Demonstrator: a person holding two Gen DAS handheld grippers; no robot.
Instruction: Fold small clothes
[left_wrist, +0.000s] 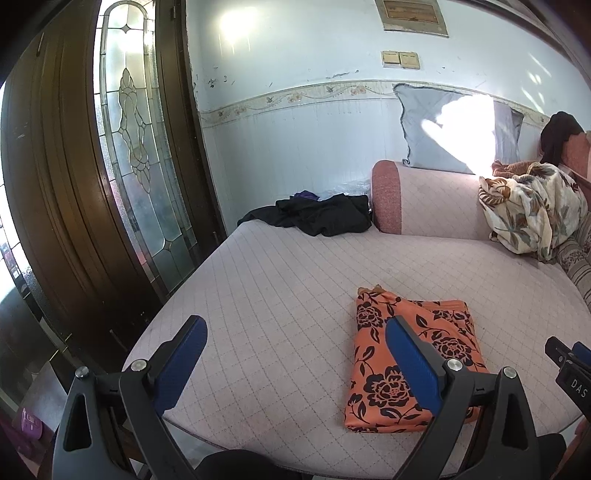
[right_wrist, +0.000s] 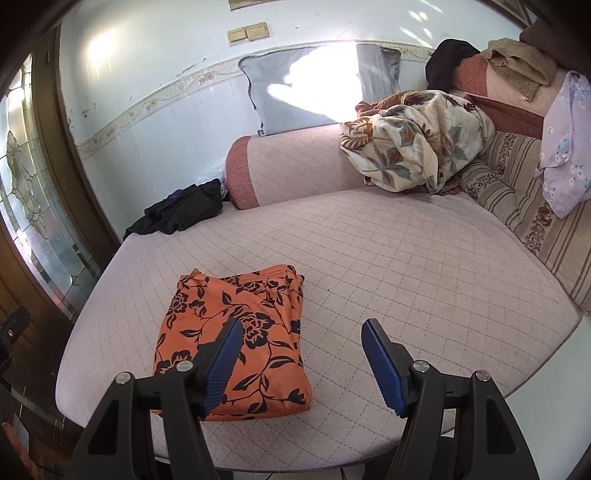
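Observation:
An orange garment with black flowers (left_wrist: 413, 354) lies folded into a rectangle on the pink quilted cushion (left_wrist: 280, 280), near its front edge. It also shows in the right wrist view (right_wrist: 236, 332). My left gripper (left_wrist: 295, 328) is open and empty above the cushion, its right finger over the garment's left part. My right gripper (right_wrist: 301, 328) is open and empty, hovering just right of the garment; its left finger overlaps the garment's near side. The right gripper's tip shows at the right edge of the left wrist view (left_wrist: 569, 362).
A heap of black clothes (left_wrist: 317, 214) lies at the cushion's far left corner. A floral blanket (right_wrist: 413, 144) is bundled at the back right by the pink armrest (right_wrist: 295, 166). A grey pillow (left_wrist: 454, 129) leans on the wall. A wooden glass door (left_wrist: 136, 147) stands left.

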